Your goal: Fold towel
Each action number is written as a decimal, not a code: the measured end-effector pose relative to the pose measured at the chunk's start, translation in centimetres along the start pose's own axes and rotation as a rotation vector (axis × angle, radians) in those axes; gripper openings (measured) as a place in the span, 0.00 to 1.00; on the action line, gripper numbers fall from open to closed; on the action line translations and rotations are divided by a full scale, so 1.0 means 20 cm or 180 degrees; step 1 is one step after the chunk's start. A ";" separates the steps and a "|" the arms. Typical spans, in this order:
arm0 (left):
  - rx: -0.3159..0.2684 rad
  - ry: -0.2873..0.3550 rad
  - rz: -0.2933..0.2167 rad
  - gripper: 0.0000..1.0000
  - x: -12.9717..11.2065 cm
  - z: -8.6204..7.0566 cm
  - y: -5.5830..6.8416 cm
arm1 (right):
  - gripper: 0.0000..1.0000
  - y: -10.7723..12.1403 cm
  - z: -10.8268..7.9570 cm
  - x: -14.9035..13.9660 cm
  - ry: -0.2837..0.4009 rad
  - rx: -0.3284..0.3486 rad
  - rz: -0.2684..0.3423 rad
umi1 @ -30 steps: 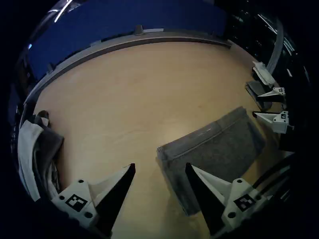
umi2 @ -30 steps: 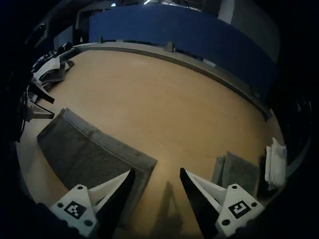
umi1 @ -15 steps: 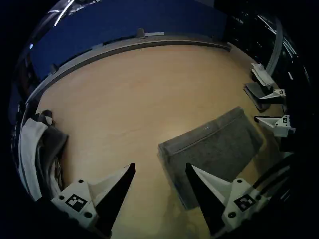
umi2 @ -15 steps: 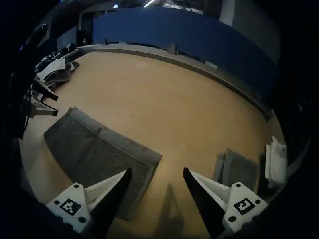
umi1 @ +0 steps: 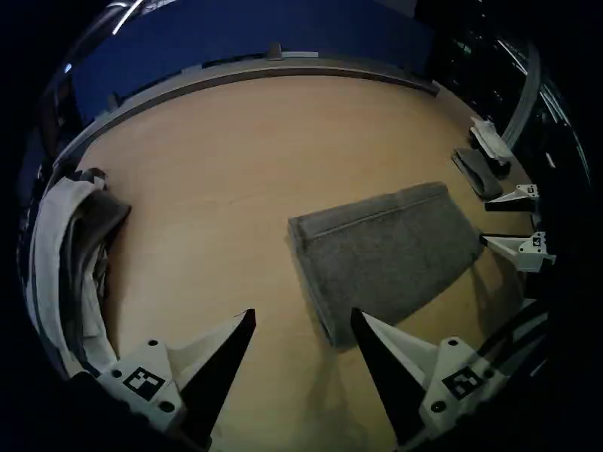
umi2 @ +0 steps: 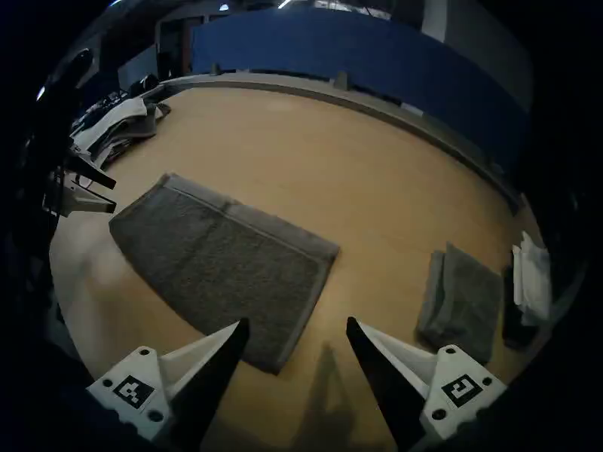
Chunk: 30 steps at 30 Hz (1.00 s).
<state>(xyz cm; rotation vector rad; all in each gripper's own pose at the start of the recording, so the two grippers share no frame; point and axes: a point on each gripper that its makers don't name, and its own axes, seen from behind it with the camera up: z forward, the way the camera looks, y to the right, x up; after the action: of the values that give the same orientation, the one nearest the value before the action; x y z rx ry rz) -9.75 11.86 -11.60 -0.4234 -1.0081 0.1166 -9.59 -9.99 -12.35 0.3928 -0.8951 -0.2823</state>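
In the left gripper view, a heap of cloths (umi1: 71,248) lay at the left edge of the wooden table (umi1: 226,166), showing larger than a second before. The left gripper (umi1: 301,316) hung at the bottom of the frame with its jaws spread wide and grasping nothing, as before. The grey towel (umi1: 384,252) lay flat, right of centre. A second earlier it had run down behind the right-hand finger, but now it sat higher in the frame, with just its near corner by that fingertip. At the right edge the right gripper (umi1: 486,223) hovered just beside the towel's far end, its jaws parted and empty. In the right gripper view, the towel stretched from centre left toward the bottom middle, and more of its near end was visible than earlier. At the right, a folded grey towel (umi2: 463,301) lay near a white cloth (umi2: 535,275), both higher in the frame than before.
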 end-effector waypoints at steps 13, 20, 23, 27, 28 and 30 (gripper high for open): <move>-0.0007 -0.0019 -0.0034 0.94 -0.07 -0.03 0.02 | 0.98 -0.05 -0.02 -0.11 -0.0124 0.0102 0.0028; -0.0016 -0.0030 -0.0043 0.94 -0.09 -0.04 0.03 | 0.66 -0.07 0.00 -0.15 -0.0190 0.0190 0.0069; -0.0025 -0.0040 -0.0059 0.94 -0.11 -0.05 0.04 | 0.55 -0.08 0.00 -0.16 -0.0231 0.0241 0.0108; -0.0033 -0.0041 -0.0066 0.94 -0.11 -0.05 0.04 | 0.34 -0.09 0.01 -0.18 -0.0263 0.0301 0.0146; -0.0032 -0.0040 -0.0066 0.94 -0.11 -0.05 0.04 | 0.29 -0.08 0.01 -0.18 -0.0263 0.0288 0.0149; -0.0032 -0.0038 -0.0065 0.94 -0.11 -0.05 0.04 | 0.24 -0.07 0.01 -0.18 -0.0264 0.0263 0.0157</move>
<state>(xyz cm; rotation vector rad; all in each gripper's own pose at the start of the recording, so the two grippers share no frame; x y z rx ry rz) -9.97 11.65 -14.15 -0.4220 -1.0247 0.0958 -12.10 -9.84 -15.37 0.4374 -0.9986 -0.2180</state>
